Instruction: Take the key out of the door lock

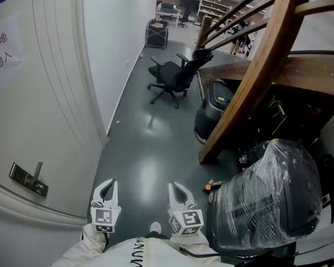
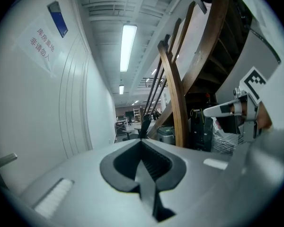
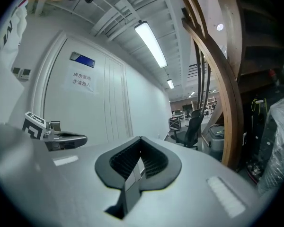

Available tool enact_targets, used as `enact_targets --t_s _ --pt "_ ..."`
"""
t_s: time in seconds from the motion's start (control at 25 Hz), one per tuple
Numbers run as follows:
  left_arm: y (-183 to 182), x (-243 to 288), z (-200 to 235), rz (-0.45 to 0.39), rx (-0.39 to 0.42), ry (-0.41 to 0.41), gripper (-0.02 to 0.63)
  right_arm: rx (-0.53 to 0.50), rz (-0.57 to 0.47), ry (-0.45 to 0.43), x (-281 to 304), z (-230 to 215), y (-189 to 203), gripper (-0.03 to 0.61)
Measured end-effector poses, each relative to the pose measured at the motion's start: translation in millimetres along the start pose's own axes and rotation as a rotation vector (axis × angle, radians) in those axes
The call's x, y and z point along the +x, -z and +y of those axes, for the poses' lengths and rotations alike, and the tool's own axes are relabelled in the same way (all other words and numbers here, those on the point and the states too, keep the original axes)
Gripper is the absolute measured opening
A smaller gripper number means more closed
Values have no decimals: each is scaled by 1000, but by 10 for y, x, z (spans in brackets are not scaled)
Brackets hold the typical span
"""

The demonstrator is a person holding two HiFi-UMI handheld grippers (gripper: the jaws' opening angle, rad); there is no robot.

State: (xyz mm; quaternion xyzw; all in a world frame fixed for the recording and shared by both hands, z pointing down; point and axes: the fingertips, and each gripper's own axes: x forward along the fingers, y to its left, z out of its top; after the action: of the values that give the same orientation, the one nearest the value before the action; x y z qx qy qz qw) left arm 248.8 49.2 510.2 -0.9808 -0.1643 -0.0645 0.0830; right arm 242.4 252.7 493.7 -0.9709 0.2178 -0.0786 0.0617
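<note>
Head view: my left gripper [image 1: 107, 188] and right gripper [image 1: 179, 192] sit low centre, well apart from the door handle [image 1: 29, 180] at lower left; I can't pick out the key there. Left gripper view: jaws together, nothing between. Right gripper view: jaws together, empty too.

Door lock [image 1: 29, 181], dark rectangular metal plate at the lower left of the head view, set tilted on the white door [image 1: 50, 93], silver lever [image 1: 38, 169] projecting from it, key too small to make out.
</note>
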Motion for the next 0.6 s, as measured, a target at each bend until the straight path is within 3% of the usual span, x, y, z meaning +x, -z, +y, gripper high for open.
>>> enact_targets --t_s 0.32,0.6 --pt "-40 478 -36 25 2 -73 0 10 22 -77 437 -433 -20 -3" --pt "72 533 168 78 -3 -185 0 31 58 -198 896 -409 94 -3"
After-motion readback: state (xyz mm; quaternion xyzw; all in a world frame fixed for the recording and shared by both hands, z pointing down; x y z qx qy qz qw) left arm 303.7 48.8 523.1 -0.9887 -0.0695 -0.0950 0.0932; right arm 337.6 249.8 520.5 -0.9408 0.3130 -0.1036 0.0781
